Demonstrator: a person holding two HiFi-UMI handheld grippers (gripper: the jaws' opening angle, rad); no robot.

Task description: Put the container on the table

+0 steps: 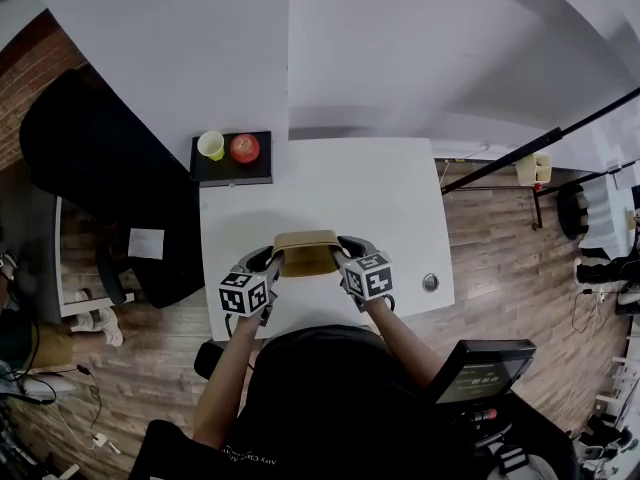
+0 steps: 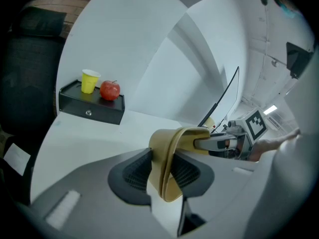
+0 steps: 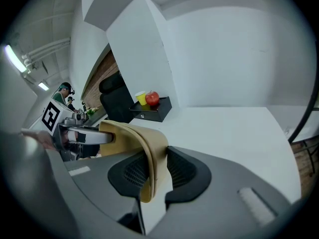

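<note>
Over the white table (image 1: 400, 198), the tan container (image 1: 305, 253) is clamped at both short ends: left rim by the left gripper (image 1: 272, 260), right rim by the right gripper (image 1: 342, 253).

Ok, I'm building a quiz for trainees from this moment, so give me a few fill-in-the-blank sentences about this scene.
The left gripper and the right gripper are both shut on the tan ____.
The apple on the black box is ____.
The cup beside the apple is ____.
Missing words: container; red; yellow.
</note>
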